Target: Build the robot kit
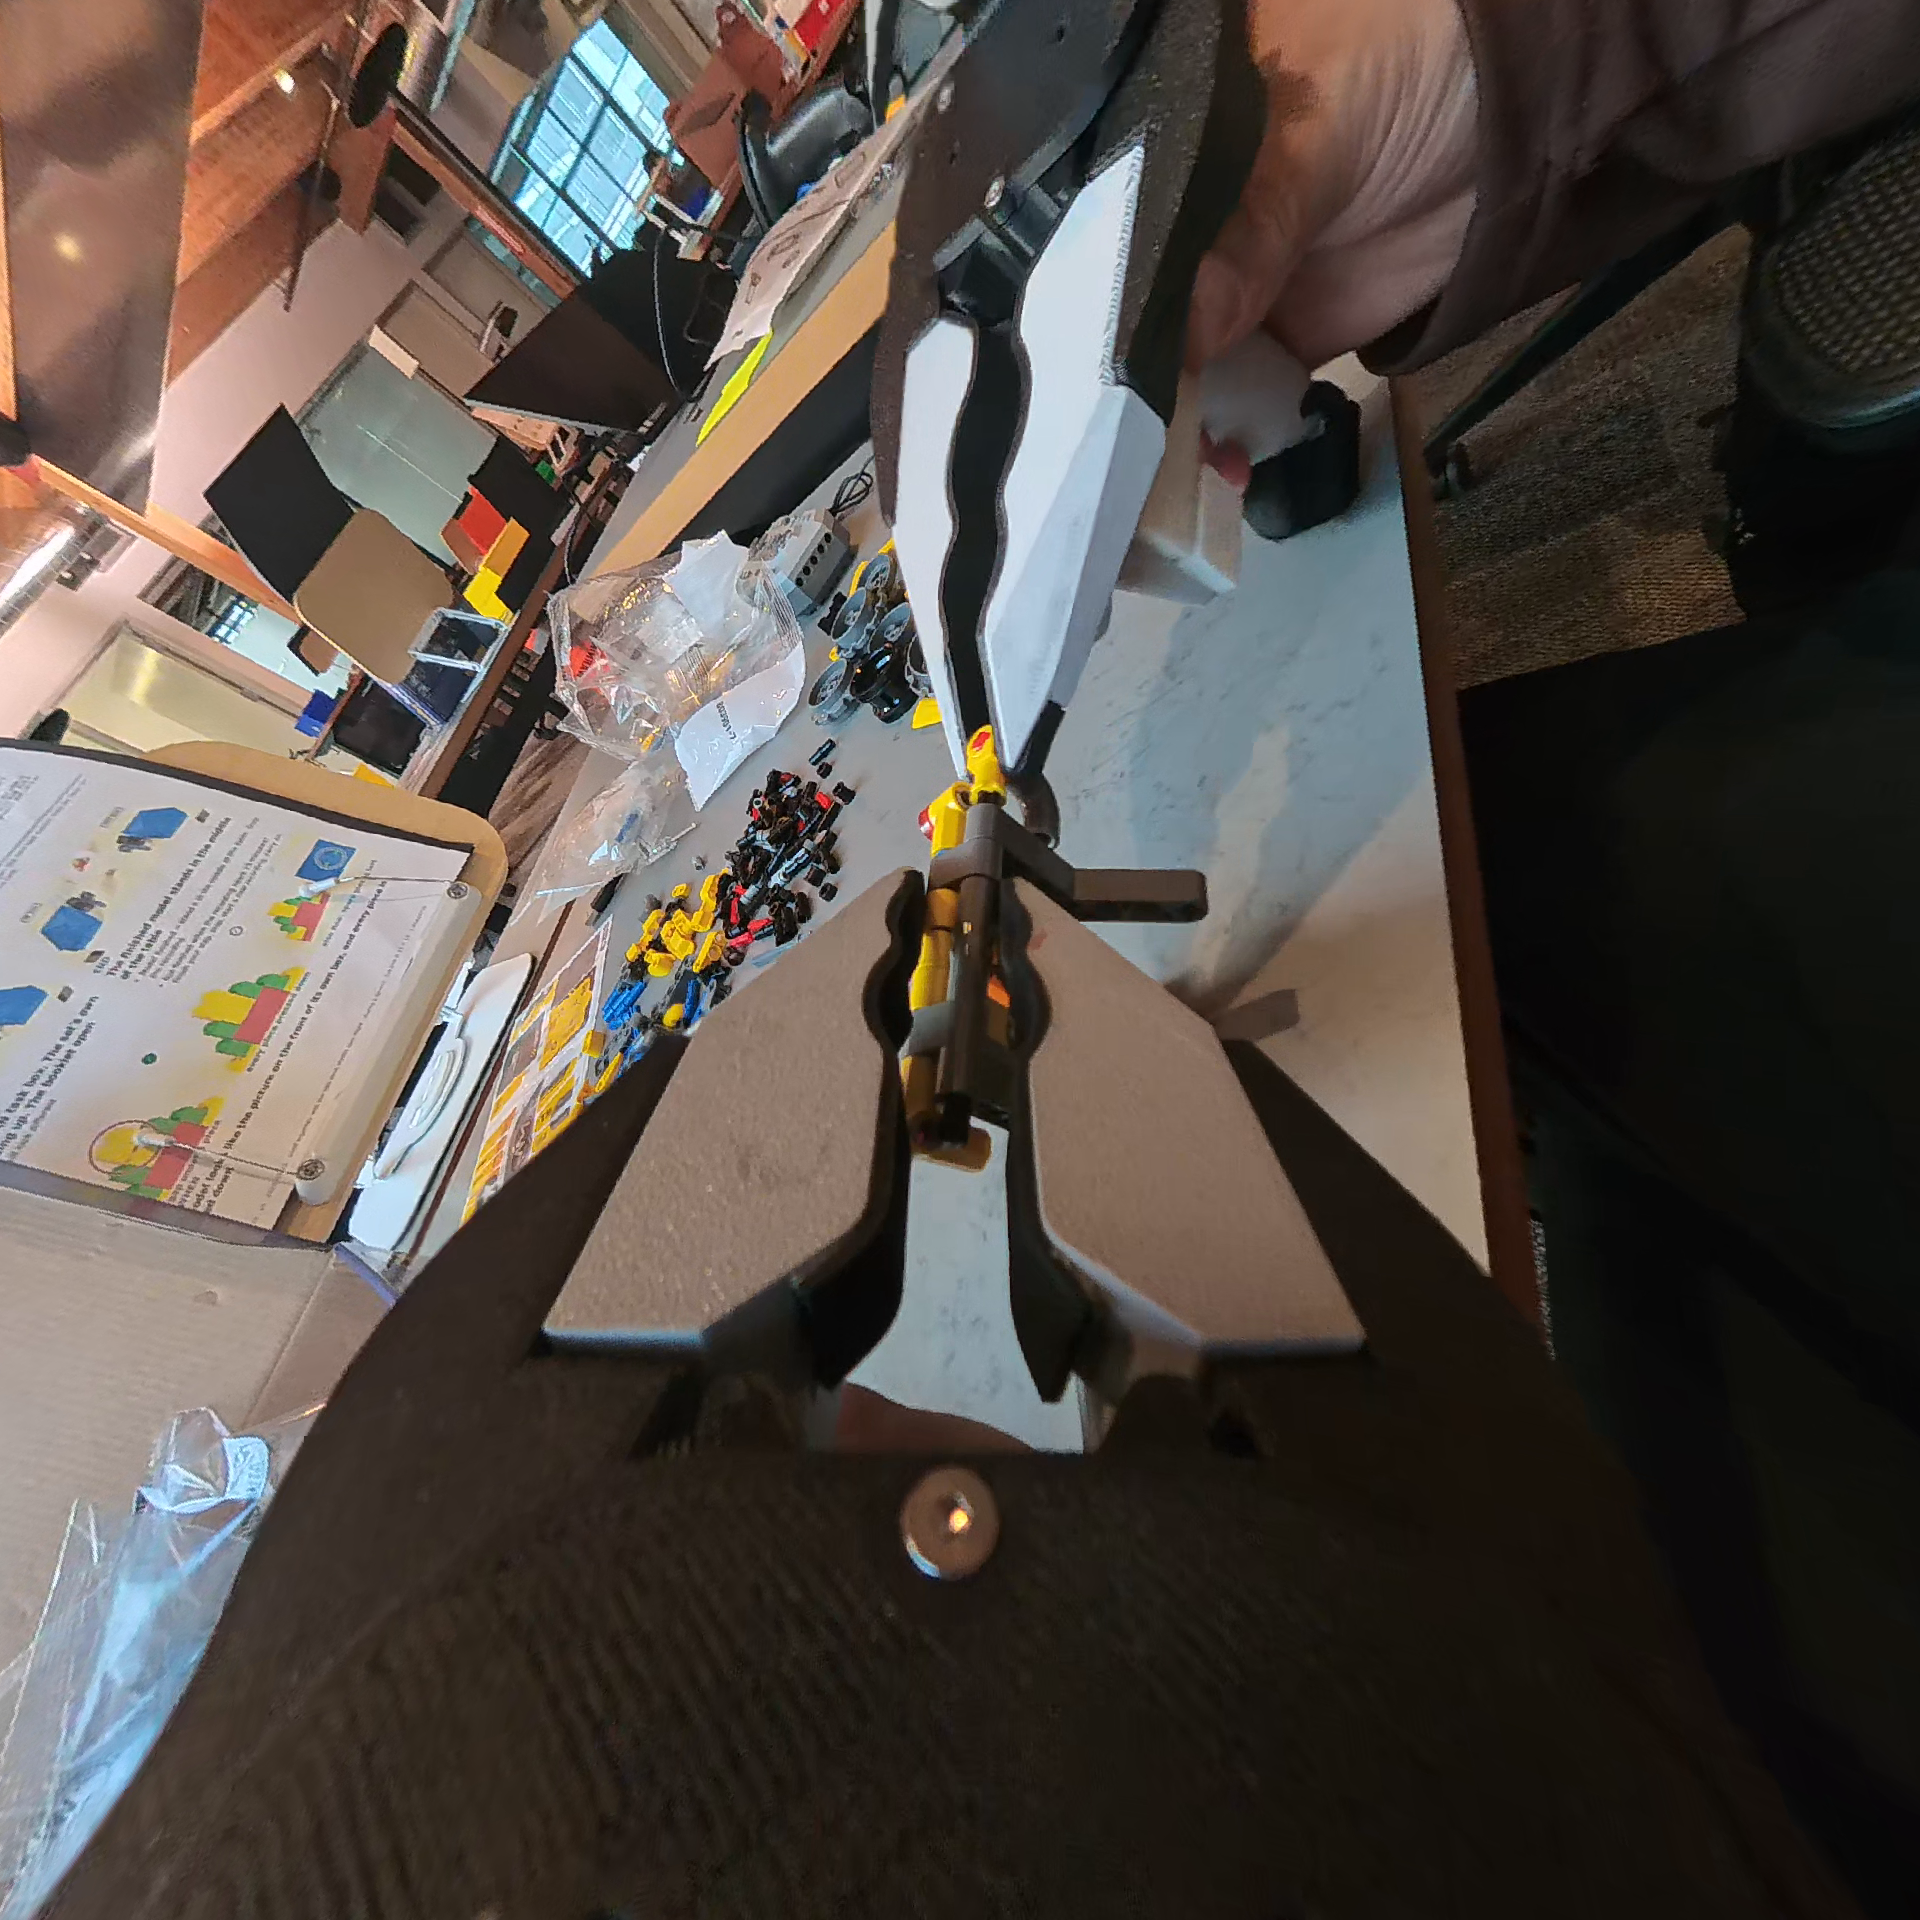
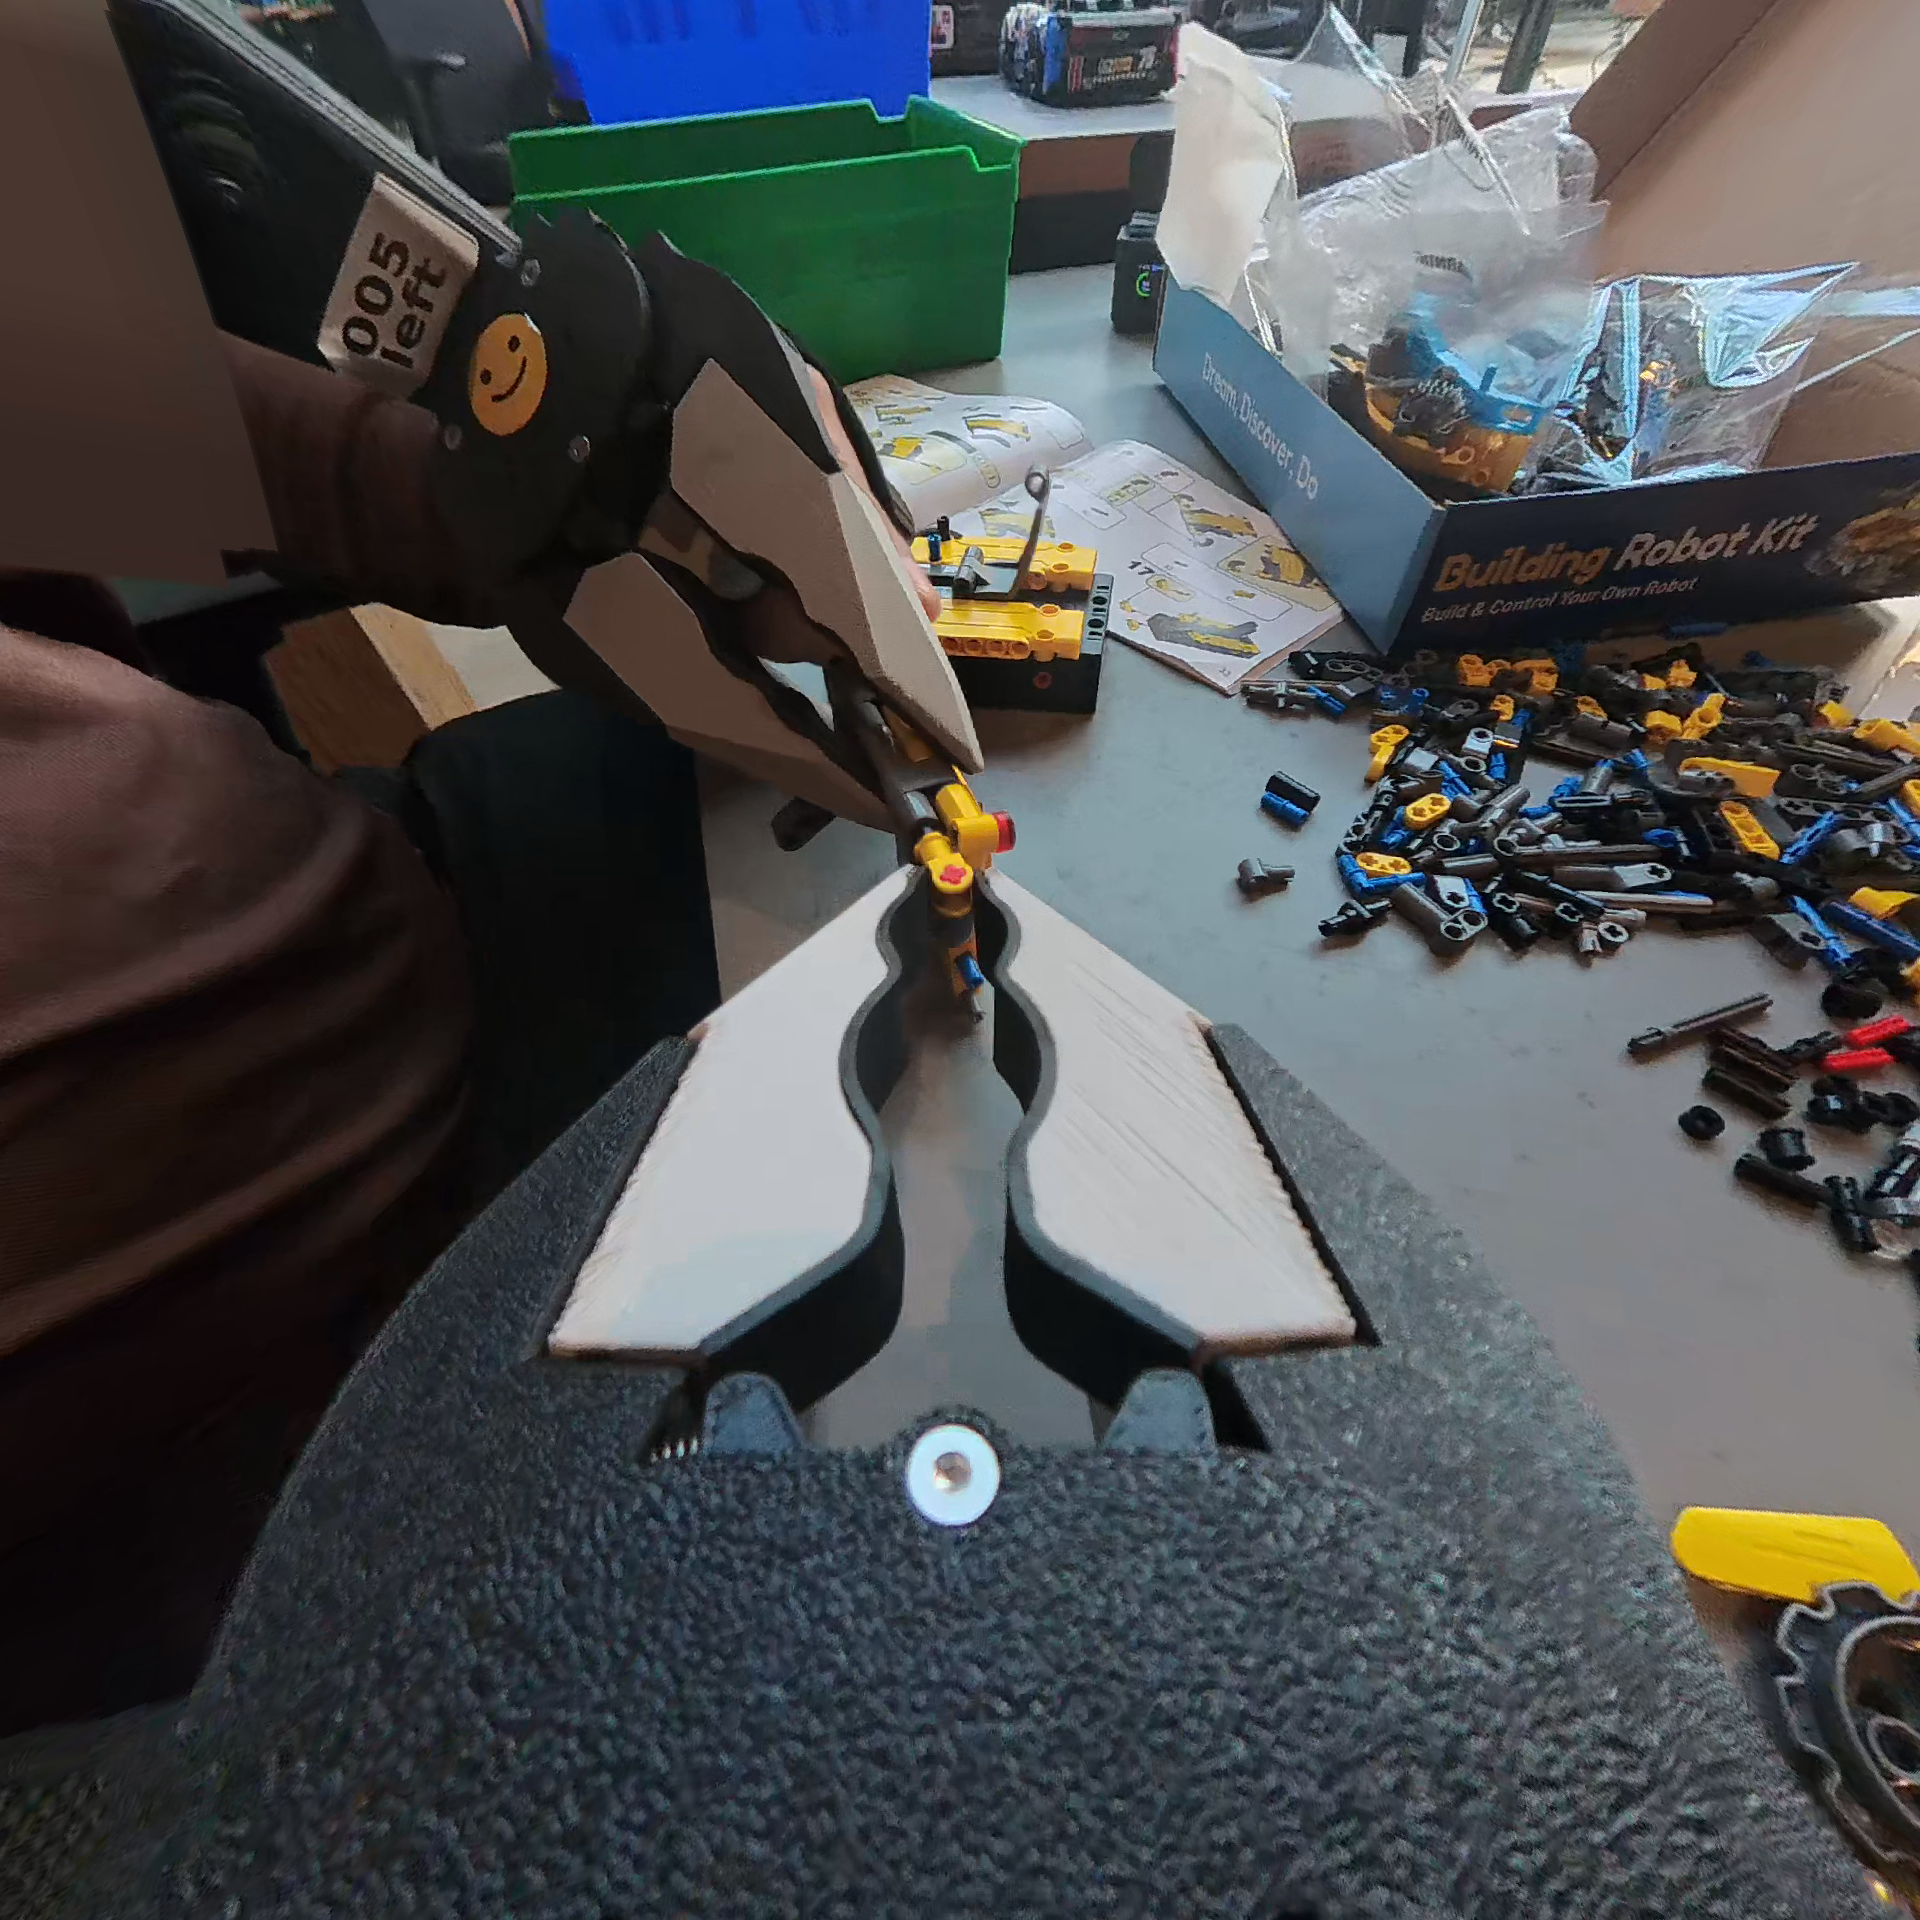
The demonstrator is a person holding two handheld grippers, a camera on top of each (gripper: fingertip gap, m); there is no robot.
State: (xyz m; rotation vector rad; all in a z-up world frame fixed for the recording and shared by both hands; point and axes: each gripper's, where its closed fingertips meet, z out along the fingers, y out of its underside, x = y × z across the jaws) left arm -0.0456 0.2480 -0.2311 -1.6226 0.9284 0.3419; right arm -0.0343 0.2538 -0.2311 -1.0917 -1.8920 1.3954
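A small assembly of yellow and dark grey building pieces [image 1: 1122, 894] with a red pin is held in the air above the grey table [image 1: 1268, 790]. My left gripper [image 1: 961, 904] is shut on its long dark and yellow part. My right gripper [image 1: 992, 753] comes from above and pinches the yellow end. In the right wrist view, my right gripper [image 2: 951, 883] is shut on a yellow piece with a blue pin at the end of the assembly [image 2: 971, 831]. My left gripper [image 2: 935, 790] reaches in from the upper left and grips the other end.
A pile of loose black, blue and yellow pieces [image 2: 1621, 821] lies to the right, behind it a blue kit box [image 2: 1507, 540] with plastic bags. A yellow-and-black partial build [image 2: 1018, 634] sits on instruction booklets [image 2: 1174, 551]. A green bin [image 2: 790, 229] stands behind. Wheels [image 1: 873, 644] lie farther off. My two grippers' fingertips are within a few centimetres of each other.
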